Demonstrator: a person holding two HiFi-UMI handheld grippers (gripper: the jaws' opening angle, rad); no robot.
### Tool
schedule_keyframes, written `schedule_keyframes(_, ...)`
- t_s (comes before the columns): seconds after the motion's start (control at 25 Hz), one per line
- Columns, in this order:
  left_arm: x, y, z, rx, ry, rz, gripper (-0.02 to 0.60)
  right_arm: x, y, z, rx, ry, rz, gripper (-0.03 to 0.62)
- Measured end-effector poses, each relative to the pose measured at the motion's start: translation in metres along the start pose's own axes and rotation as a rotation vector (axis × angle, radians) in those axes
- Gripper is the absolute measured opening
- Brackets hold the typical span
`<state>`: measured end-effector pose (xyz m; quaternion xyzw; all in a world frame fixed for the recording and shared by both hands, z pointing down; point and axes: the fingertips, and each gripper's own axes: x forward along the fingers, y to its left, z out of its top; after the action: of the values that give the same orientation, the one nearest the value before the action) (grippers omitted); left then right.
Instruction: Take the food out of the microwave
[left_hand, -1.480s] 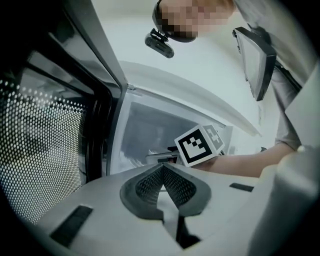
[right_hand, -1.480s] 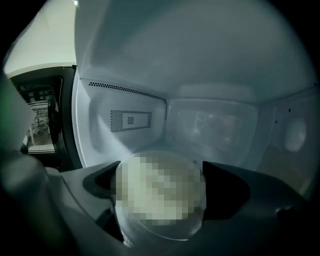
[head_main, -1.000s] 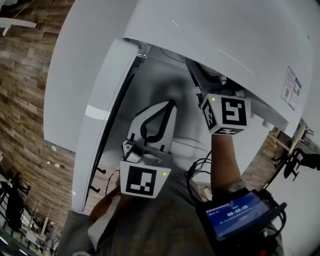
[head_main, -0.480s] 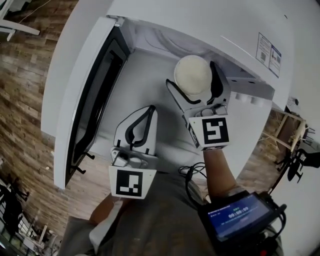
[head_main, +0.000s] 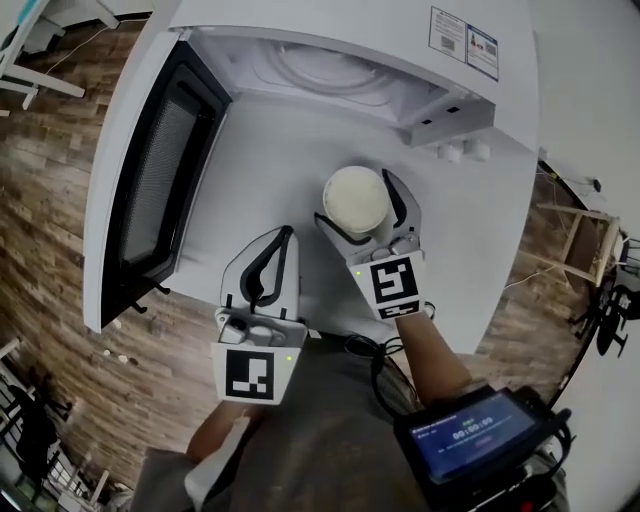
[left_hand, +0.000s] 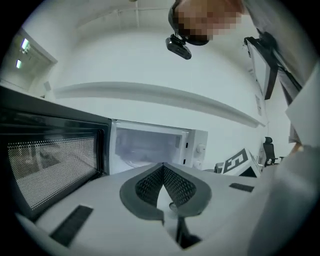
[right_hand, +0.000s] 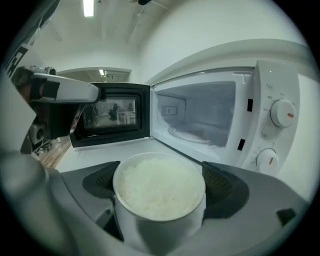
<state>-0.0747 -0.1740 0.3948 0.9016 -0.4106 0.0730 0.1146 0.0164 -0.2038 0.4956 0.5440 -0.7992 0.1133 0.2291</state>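
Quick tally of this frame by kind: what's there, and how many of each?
Microwave: 1
Microwave knobs: 2
Bowl of rice: 1
Grippers: 2, left gripper and right gripper
Total: 6

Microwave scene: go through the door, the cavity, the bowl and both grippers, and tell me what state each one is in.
Door: open, swung wide.
Cavity: empty, nothing on the turntable.
Bowl: full of rice, outside the microwave, clamped between the right jaws.
Right gripper: shut on the bowl.
Left gripper: shut, nothing between its jaws.
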Motion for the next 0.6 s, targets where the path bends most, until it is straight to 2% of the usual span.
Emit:
schedule_keyframes(0.16, -0.004, -0.005, 0.000, 0.018, -0.002, 0.008, 0.006, 0.002, 0.002, -0.019, 0.001, 0.023, 0.011, 0.511)
schedule_keyframes(0.6, -0.006, -0.006, 0.006, 0.036, -0.013, 0.008, 0.006, 0.011, 0.002, -0.038, -0.017, 0.057, 0.015, 0.511)
